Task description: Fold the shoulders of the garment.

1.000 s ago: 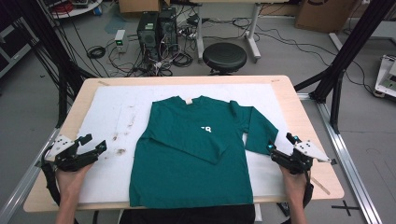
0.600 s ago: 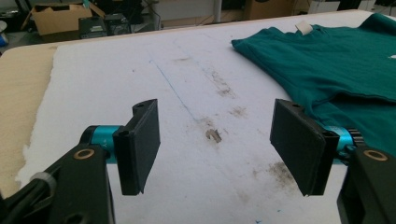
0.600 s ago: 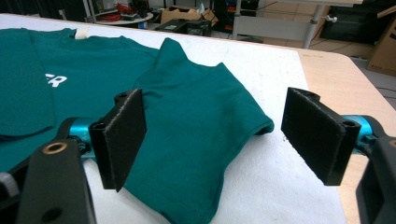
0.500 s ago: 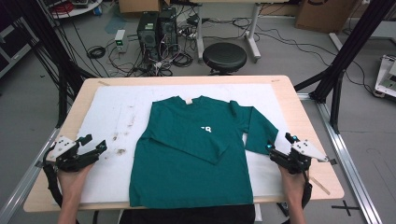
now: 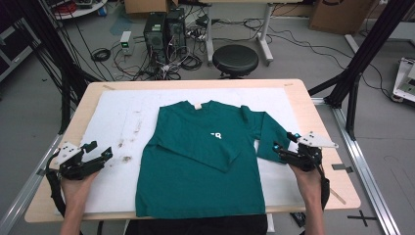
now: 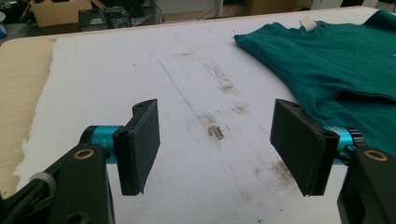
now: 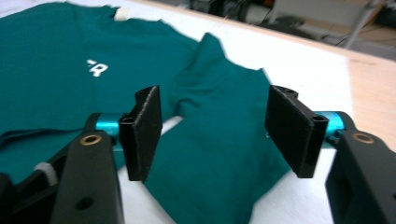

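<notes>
Left sleeve (image 5: 195,147) already folded across green shirt (image 5: 200,181), right sleeve (image 7: 224,154) still out, lying between wide-open, just-narrowing empty right gripper (image 7: 212,135); left gripper (image 6: 217,140) idle, open, empty beside shirt.

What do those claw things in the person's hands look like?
Each is mostly black. The left gripper and right gripper each have two flat, rectangular black pads fixed on shiny blue metal pins, with small brass-coloured rings on the black arms. A pale three-cornered plate sits on top, and a black cable trails behind. No sleeves show.
</notes>
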